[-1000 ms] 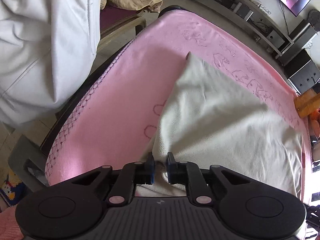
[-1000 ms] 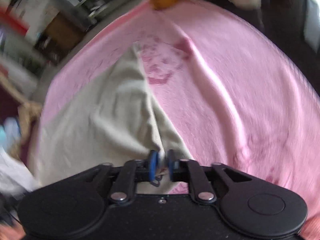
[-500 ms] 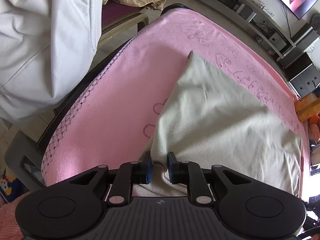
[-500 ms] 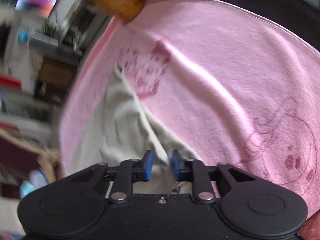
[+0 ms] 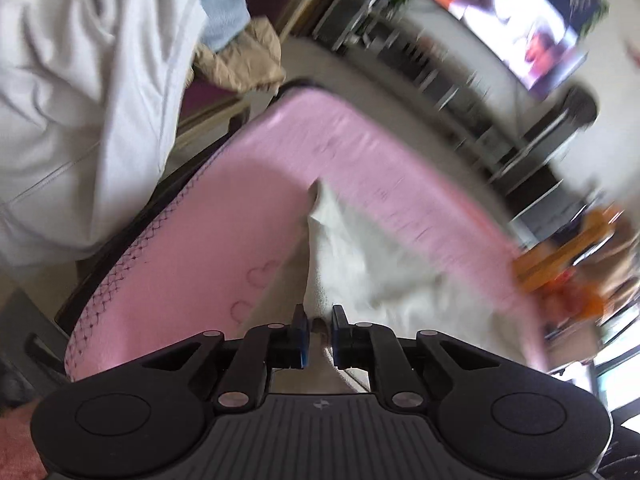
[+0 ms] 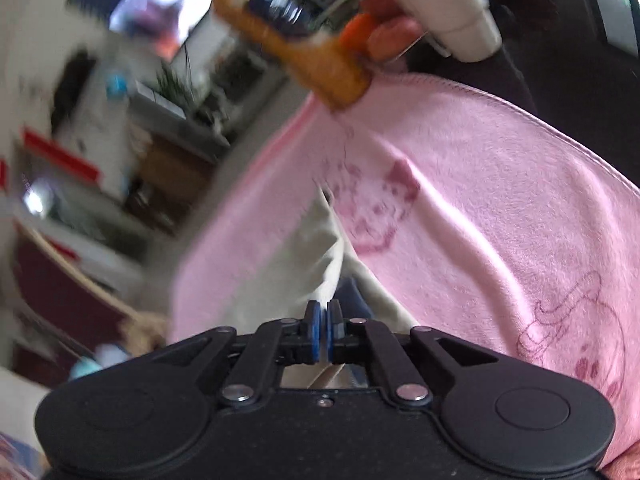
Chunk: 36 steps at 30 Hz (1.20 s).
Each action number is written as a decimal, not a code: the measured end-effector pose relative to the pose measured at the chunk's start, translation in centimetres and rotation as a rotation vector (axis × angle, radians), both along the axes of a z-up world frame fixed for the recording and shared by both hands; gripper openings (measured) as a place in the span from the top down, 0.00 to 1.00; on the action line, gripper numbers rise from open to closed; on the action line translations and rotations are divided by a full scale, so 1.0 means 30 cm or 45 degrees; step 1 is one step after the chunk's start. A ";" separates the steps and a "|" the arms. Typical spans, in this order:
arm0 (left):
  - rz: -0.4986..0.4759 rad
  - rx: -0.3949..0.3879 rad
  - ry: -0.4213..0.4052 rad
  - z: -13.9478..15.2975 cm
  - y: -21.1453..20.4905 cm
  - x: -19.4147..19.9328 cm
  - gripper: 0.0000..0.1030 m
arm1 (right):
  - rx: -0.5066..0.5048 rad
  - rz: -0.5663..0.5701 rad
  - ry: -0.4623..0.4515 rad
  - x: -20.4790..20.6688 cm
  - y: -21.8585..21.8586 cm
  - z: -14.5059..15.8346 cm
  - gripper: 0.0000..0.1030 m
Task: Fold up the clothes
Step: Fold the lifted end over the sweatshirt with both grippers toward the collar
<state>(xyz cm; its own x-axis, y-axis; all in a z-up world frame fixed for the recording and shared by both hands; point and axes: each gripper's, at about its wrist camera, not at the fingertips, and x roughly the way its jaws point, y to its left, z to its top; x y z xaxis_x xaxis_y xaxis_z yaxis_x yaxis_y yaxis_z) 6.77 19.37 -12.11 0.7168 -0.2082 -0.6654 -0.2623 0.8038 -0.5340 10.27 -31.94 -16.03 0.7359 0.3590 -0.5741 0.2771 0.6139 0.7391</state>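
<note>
Left tongs (image 5: 319, 334) and right tongs (image 6: 323, 334) both clamped on near edge of cream soft-fabric garment (image 5: 360, 264), lifted off pink printed blanket (image 5: 224, 216). Frames blurred.

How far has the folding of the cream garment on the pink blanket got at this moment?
Done: the cream garment is laid out on the pink blanket. In hand: the left gripper and right gripper each pinch a near edge of it; both views are blurred with motion. Left: no finished fold shows, so the near edge has yet to be laid over the far part and pressed flat.
</note>
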 end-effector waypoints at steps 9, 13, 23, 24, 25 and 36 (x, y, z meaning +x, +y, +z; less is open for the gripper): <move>-0.028 0.099 0.160 -0.048 -0.038 -0.044 0.90 | -0.142 0.008 0.129 -0.056 -0.006 -0.035 0.99; -0.054 0.240 0.259 -0.077 -0.075 -0.031 0.89 | -0.256 0.038 0.201 -0.062 0.006 -0.039 0.99; 0.115 0.441 0.283 -0.071 -0.061 -0.066 0.73 | -0.212 0.078 0.250 -0.069 -0.002 -0.063 0.75; 0.118 0.415 0.250 -0.063 -0.054 -0.066 0.73 | -0.197 0.081 0.255 -0.068 -0.003 -0.068 0.75; 0.101 0.391 0.223 -0.058 -0.058 -0.063 0.73 | -0.181 0.082 0.262 -0.067 -0.003 -0.072 0.75; -0.195 0.627 0.333 -0.146 -0.257 0.031 0.70 | -0.271 0.180 0.387 -0.043 0.052 -0.114 0.75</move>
